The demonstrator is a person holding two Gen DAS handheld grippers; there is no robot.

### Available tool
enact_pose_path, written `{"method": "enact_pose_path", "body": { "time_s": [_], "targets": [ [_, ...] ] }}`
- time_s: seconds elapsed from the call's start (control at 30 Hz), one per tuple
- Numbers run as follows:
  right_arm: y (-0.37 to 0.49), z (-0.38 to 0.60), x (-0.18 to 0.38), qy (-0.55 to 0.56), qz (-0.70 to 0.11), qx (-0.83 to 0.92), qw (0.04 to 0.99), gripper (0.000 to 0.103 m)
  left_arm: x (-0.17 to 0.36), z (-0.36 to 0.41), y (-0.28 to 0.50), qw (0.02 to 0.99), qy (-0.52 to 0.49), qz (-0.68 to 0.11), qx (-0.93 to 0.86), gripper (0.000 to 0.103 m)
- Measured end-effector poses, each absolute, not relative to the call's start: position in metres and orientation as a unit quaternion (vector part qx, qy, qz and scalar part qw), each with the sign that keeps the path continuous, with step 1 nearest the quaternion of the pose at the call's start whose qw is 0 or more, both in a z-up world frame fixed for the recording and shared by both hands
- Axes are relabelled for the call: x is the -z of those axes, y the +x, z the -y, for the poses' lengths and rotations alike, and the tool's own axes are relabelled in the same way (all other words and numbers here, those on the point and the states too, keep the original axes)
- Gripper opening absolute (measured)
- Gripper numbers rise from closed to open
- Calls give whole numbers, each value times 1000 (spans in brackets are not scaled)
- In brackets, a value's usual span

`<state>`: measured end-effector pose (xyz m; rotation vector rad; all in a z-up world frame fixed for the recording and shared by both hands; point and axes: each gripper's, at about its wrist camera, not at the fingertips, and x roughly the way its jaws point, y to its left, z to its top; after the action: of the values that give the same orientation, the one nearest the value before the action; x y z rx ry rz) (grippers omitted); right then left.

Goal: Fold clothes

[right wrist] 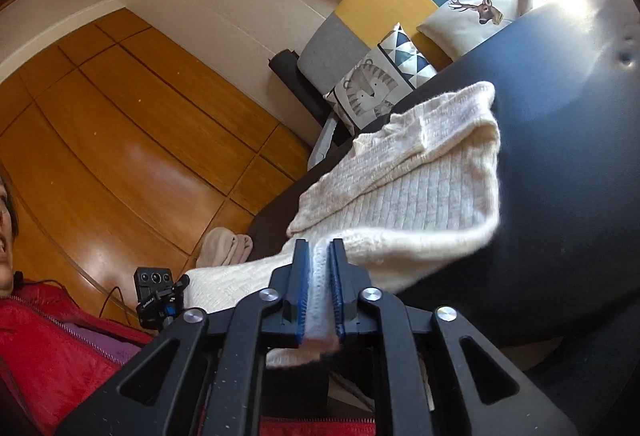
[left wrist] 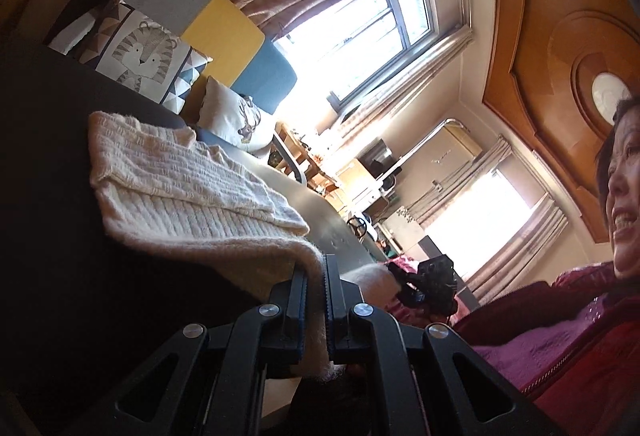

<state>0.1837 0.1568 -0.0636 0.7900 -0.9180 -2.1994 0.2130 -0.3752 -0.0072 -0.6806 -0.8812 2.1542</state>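
While the cream knit sweater (right wrist: 420,180) lies partly folded on the dark table (right wrist: 568,196), its near hem is lifted: the left gripper (left wrist: 316,276) and right gripper (right wrist: 320,260) each pinch that edge tight between blue pads (right wrist: 303,288)

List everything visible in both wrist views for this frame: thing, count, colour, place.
sweater: one, cream knit, partly folded on the dark table, near edge lifted by both grippers
table: one, dark, under the sweater
cushions: two, a tiger print and a deer print, behind the table
sofa back: one, grey, yellow and blue panels
cloth: one, beige, bunched beside the table
windows: two, bright, with pinkish curtains
jacket: one, red, worn by the person
left gripper: black, shut on the sweater
right gripper: black, shut on the sweater
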Motion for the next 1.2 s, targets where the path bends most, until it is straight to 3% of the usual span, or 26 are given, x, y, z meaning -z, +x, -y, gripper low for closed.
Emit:
{"method": "enact_pose_path", "body": {
  "time_s": [0.13,0.33,0.4,0.53,0.63,0.77,0.93,1.0,1.03,1.2],
  "targets": [
    [136,-168,60,298,364,833,289,3,9,382,172,330,-249,367,-833,6],
    [117,-158,89,427,336,796,266,10,16,384,150,329,-250,386,-825,6],
    [132,-157,101,460,322,788,254,17,18,384,154,332,-254,388,-822,6],
    [165,-158,124,518,339,750,232,56,21,384,154,336,-261,387,-818,6],
    [187,-158,138,545,360,720,234,58,19,383,155,338,-263,382,-819,6],
    [203,-149,154,570,382,683,251,68,19,381,157,339,-268,374,-820,6],
    [205,-119,162,573,386,663,289,68,19,382,162,336,-269,372,-822,6],
    [206,-103,156,571,363,669,308,34,20,384,163,332,-271,373,-823,6],
    [203,-96,152,571,353,673,311,8,20,385,163,331,-271,373,-823,6],
    [168,-98,119,511,351,712,330,8,18,390,149,319,-270,377,-827,6]
  ]
}}
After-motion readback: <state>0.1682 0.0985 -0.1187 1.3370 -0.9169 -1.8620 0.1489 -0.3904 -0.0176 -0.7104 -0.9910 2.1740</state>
